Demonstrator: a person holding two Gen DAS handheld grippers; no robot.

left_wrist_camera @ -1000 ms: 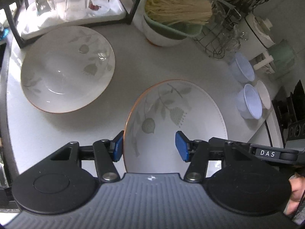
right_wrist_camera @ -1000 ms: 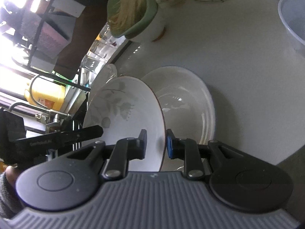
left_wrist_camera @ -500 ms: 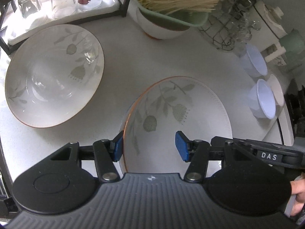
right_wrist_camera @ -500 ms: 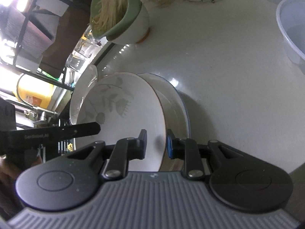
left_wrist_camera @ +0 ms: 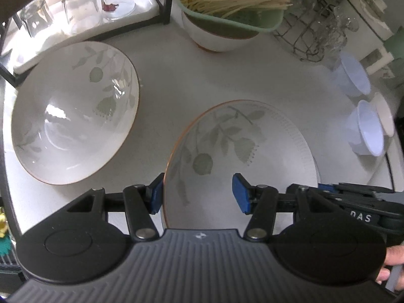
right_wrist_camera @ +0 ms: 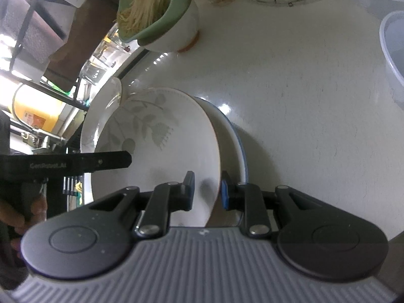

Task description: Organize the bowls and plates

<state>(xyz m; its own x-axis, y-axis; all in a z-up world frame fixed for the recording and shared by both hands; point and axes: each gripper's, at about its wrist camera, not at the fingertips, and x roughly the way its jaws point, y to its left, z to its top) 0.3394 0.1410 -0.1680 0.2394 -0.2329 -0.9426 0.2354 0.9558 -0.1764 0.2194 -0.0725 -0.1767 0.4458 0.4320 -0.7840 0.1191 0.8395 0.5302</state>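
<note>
Clamping the leaf-print plate (right_wrist_camera: 161,151) by its near rim, the right tongs (right_wrist_camera: 205,189) hold it tilted against a blue-rimmed plate (right_wrist_camera: 237,141), left tongs (left_wrist_camera: 197,194) spread wide, leaf bowl (left_wrist_camera: 73,113) resting on the worktop (left_wrist_camera: 202,75) beyond.

And the leaf-pattern plate (right_wrist_camera: 161,149) is tipping lower now in the right claw (right_wrist_camera: 205,189), swinging down over the blue-rimmed plate (right_wrist_camera: 233,146) on the tabletop (right_wrist_camera: 303,106) — a second ago most of that lower plate's face was showing, now only a sliver of it peeks out at the right. From the left wrist view, the leaf-pattern bowl (left_wrist_camera: 75,113) has slid closer and farther left, and the noodle-filled bowl (left_wrist_camera: 222,25) has crept up to the top edge as the left claw (left_wrist_camera: 198,193) travels forward.
</note>
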